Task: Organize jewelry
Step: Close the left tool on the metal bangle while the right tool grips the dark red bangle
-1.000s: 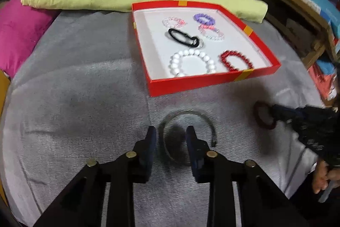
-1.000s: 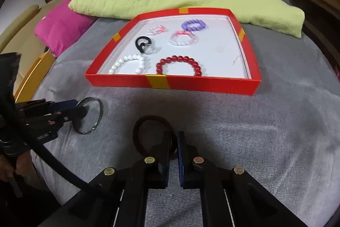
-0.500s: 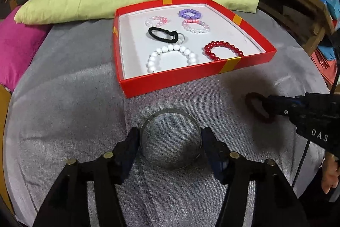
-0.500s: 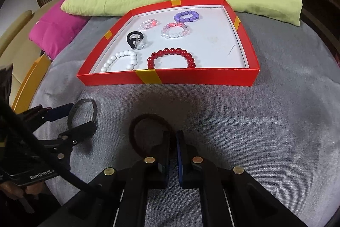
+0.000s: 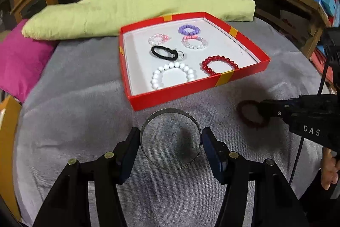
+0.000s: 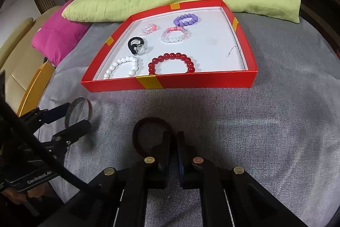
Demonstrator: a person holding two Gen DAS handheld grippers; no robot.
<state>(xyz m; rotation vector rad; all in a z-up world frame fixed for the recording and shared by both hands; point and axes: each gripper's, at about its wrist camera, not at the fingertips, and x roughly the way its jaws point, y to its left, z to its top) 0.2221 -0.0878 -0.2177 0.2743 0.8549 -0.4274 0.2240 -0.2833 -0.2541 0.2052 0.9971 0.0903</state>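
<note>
Surface: a grey woven cloth (image 5: 74,112) covers the rounded surface under both of my claws; I cannot tell whether a bench or a bed lies below it.

Left claw (image 5: 171,143): pitched steeply down toward the cloth, jaws spread wide. Its dark blue pads (image 5: 209,145) stand on either side of the thin open silver metal bangle (image 5: 170,140). The left pad sits at the bangle's edge and the right pad just beside it; I cannot tell whether either presses on it.

Silver bangle: it sits between my left pads, just in front of the near wall of the red cardboard tray with yellow tape marks (image 5: 174,95). Its open ends point toward the right pad.

Right claw (image 6: 174,143): pitched steeply down, jaws narrowed to a slit. The slit pinches the near side of the dark maroon elastic hair loop (image 6: 148,120). The rest of the loop lies on the cloth ahead of the fingertips.

Right hand (image 5: 328,171): only a few fingers show at the right edge of the left wrist view, below the claw body.

Left hand (image 6: 27,195): partly visible at the lower left of the right wrist view, curled around the claw's grip.

Tray contents: a white bead bracelet (image 5: 173,76), a red bead bracelet (image 5: 220,64), a black elastic hair tie (image 5: 164,52), a purple bead bracelet (image 5: 189,29), and two pale pink bead bracelets (image 5: 194,42).

Behind the tray: a long pale green cushion (image 5: 131,12) lies across the far edge. A magenta pillow (image 5: 19,61) lies to its left.
</note>
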